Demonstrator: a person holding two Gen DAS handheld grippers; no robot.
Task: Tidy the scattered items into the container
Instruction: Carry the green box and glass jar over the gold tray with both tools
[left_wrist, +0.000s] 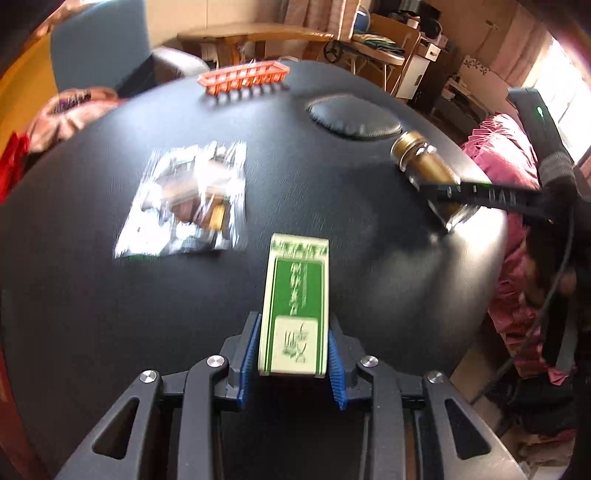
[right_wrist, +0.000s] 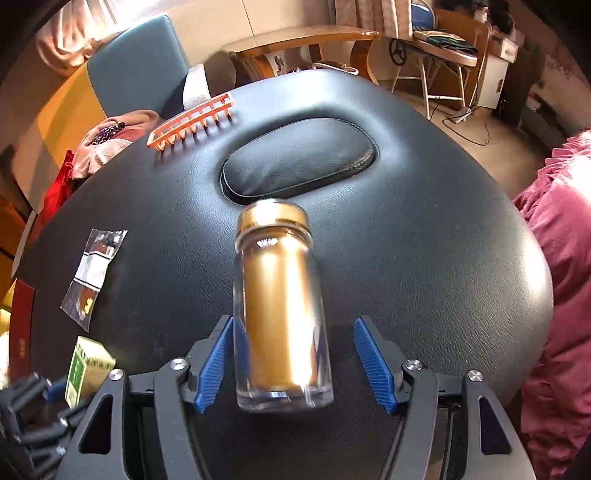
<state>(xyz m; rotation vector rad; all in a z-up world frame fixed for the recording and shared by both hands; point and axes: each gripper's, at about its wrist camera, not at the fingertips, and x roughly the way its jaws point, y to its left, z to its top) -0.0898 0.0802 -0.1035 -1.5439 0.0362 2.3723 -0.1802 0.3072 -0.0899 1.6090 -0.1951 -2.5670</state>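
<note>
The left gripper (left_wrist: 293, 354) is holding a green and white box (left_wrist: 294, 306) between its blue pads (left_wrist: 249, 354), which are pressing on both long sides of the box. The box is standing out forward from the jaws, above the black padded surface (left_wrist: 332, 240). There is printing on the box, but it is blurred and I cannot read it.

The right gripper (right_wrist: 295, 363) is standing wide. A glass jar with a gold lid (right_wrist: 279, 314) is lying between its jaws; the left pad is touching or nearly touching the glass, while the right pad is clearly apart from it. The gold inside is filling almost the whole jar, and no label is showing that can be read.

On the left part of the surface a clear plastic packet (right_wrist: 94, 275) is lying flat, with a white band and small brown things inside; its writing is too small to read. At the far edge the orange basket (right_wrist: 192, 120) is standing, well apart from both grippers. An oval padded cushion (right_wrist: 299, 157) is sitting in the surface just beyond the jar.
</note>
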